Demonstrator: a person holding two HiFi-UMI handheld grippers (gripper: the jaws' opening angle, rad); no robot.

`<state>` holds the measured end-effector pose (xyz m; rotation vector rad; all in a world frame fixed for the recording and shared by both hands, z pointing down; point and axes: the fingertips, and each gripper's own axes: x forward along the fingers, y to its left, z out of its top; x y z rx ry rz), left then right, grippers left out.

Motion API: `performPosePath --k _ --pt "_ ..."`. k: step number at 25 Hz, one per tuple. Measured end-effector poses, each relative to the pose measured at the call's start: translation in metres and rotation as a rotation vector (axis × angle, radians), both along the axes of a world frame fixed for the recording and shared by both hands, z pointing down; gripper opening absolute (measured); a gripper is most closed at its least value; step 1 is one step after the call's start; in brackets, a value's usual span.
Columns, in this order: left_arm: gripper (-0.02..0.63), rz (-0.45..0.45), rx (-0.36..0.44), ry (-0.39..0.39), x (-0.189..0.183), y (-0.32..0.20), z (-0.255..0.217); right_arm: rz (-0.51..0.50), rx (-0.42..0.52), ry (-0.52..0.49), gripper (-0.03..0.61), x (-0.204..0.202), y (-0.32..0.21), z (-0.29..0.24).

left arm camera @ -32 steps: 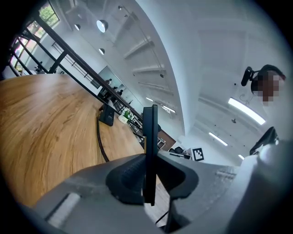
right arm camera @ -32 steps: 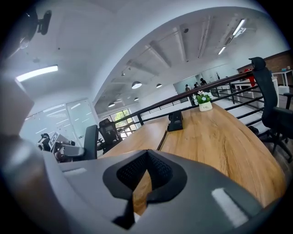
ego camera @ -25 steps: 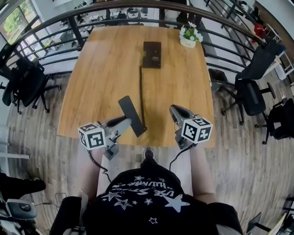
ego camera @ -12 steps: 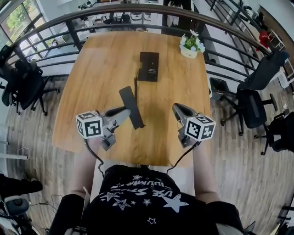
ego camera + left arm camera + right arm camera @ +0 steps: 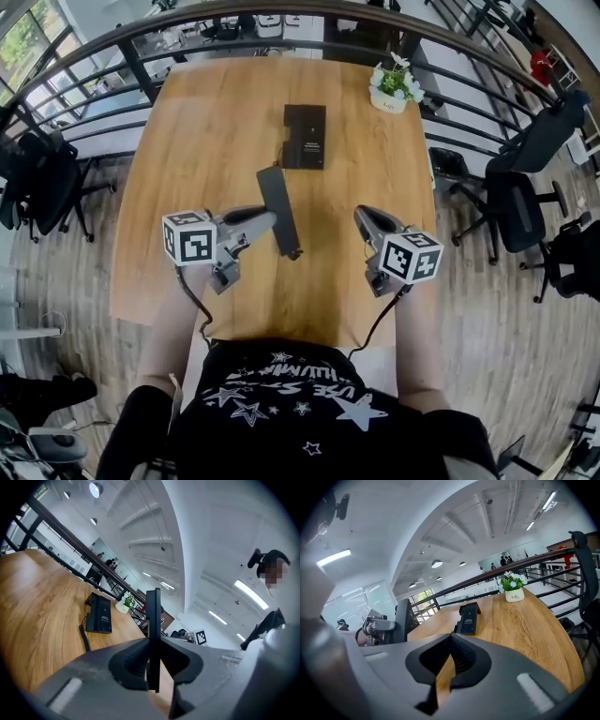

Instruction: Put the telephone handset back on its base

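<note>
Handset (image 5: 279,212): black, flat and long, held in the air over the middle of the bench (image 5: 197,141), not on its base.
Left tongs (image 5: 269,217): closed on the handset at about the middle of its length. In the left gripper view both pads press on its flat sides and it stands edge-on between them.
Right tongs (image 5: 362,215): closed, tips together, nothing between them. They hang over the bench to the right of the handset, apart from it.
Base (image 5: 305,137): lies flat on the far half of the bench, ahead of the handset and a little to the right. A curly cord (image 5: 85,638) leaves its near left side.
Key relation: the handset's long axis runs nearly away from the person, its far end leaning slightly left. The base's long axis runs the same way, so the two are almost lined up. The handset's far end is near the front edge of the base but apart from it.
Nearer hand: the left one, which carries the handset.
Left hand pose: reaches in from the left side, tongs about level.
Next move, as I judge: forward and slightly right, a small turn, then down flat.
Doubt: the height of the handset over the bench is hard to read from above; it seems clearly lifted.
</note>
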<state>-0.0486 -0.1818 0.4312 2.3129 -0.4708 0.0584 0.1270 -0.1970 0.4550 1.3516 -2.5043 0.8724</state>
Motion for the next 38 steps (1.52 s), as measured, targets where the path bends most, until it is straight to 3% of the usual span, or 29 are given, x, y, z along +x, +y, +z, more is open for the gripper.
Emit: performPosePath --k 12,33,38 --pt "0.075 0.147 0.001 -0.025 -0.006 -0.088 0.015 0.059 -0.03 -0.003 0.0 -0.015 -0.052 0.013" --pt "0.075 0.237 -0.021 -0.072 0.015 -0.208 0.082 0.021 -0.113 -0.031 0.0 -0.037 -0.127 0.063" --pt "0.075 0.257 -0.036 -0.036 0.022 -0.229 0.092 0.028 -0.148 -0.026 0.0 -0.032 -0.135 0.082"
